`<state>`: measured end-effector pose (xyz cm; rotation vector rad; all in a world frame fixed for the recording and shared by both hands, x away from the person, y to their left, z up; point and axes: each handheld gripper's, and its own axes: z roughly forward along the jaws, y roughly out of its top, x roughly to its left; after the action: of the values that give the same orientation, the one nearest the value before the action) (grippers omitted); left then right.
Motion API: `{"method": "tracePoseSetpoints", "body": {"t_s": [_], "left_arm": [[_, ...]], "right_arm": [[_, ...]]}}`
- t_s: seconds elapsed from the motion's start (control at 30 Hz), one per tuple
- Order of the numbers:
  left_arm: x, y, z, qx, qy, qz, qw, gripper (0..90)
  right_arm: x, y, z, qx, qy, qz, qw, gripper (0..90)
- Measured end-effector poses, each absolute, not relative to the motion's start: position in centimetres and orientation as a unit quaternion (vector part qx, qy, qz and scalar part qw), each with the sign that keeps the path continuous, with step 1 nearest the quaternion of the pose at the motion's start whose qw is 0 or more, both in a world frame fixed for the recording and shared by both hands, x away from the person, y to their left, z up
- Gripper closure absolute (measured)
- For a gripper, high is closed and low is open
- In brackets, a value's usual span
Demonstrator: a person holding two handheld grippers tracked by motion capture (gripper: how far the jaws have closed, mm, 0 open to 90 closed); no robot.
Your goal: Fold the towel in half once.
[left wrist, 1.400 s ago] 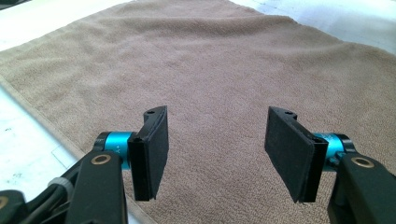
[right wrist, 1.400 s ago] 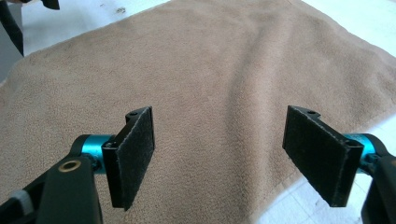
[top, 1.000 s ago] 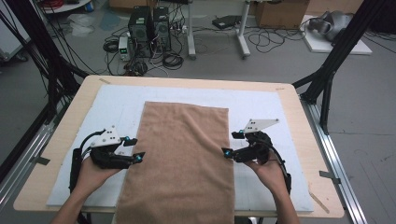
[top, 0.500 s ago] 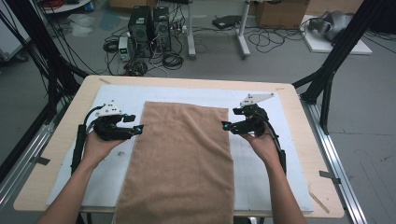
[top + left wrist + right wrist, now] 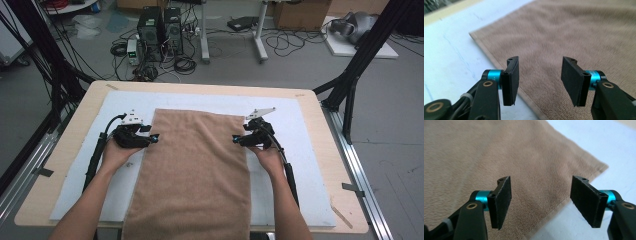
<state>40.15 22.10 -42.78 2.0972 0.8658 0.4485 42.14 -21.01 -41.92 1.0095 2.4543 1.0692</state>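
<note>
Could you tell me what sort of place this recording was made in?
Most likely a robotics lab or data-collection workshop. A wooden table with a white mat and brown towel stands on metal rails, with computer towers and loose cables on the grey floor behind it.

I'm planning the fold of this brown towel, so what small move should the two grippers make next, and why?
Probably lower both and close on the towel's long edges. The left gripper and right gripper have just been closing, yet each stands open astride a hemmed edge near the far corners, pads not pressing the cloth, which lies flat on the white mat.
</note>
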Motion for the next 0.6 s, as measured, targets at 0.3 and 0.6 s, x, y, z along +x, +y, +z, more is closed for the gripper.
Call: {"method": "tracePoseSetpoints", "body": {"t_s": [0.3,0.6], "left_arm": [[41.0,22.2,-44.3,0.83,0.375,0.168,0.376,57.7],[40.8,21.6,-44.1,0.835,0.376,0.174,0.363,71.3]], "right_arm": [[42.9,-21.3,-43.5,0.379,0.847,0.352,0.122,42.9],[42.8,-20.9,-43.8,0.393,0.847,0.339,0.119,65.5]]}}
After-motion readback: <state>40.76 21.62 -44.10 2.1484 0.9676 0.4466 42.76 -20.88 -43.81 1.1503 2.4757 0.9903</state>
